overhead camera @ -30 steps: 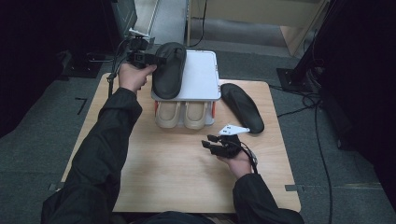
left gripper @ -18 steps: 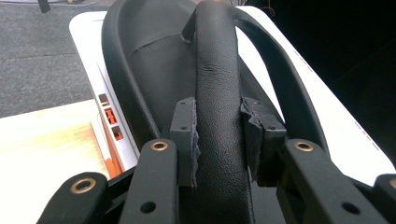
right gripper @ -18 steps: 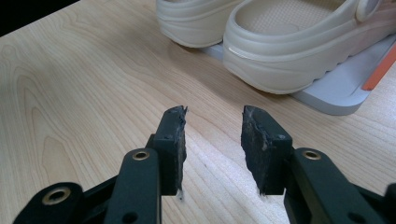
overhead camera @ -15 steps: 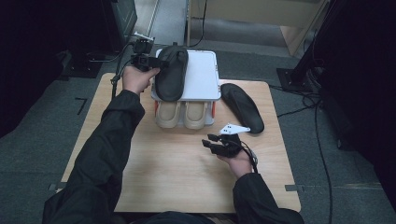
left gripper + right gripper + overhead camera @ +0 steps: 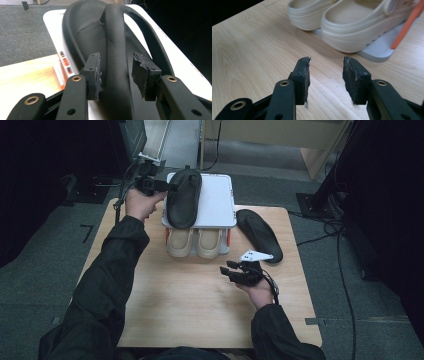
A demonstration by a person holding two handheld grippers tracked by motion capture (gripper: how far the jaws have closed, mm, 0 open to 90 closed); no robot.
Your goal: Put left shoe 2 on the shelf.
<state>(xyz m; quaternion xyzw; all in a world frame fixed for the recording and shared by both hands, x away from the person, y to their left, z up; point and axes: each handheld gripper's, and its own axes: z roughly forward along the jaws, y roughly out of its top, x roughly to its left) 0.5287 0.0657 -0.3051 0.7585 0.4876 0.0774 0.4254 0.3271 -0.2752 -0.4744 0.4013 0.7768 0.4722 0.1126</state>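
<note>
Since a second ago, left tool (image 5: 116,75) released black slipper (image 5: 183,195).

The left gripper (image 5: 167,185), arm stretched forward, has just been opening; the right gripper (image 5: 227,269) rests low, jaws apart.

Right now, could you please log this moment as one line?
left gripper: just opened, astride black shoe strap | shoe: on rack top | right gripper: open, empty
</note>
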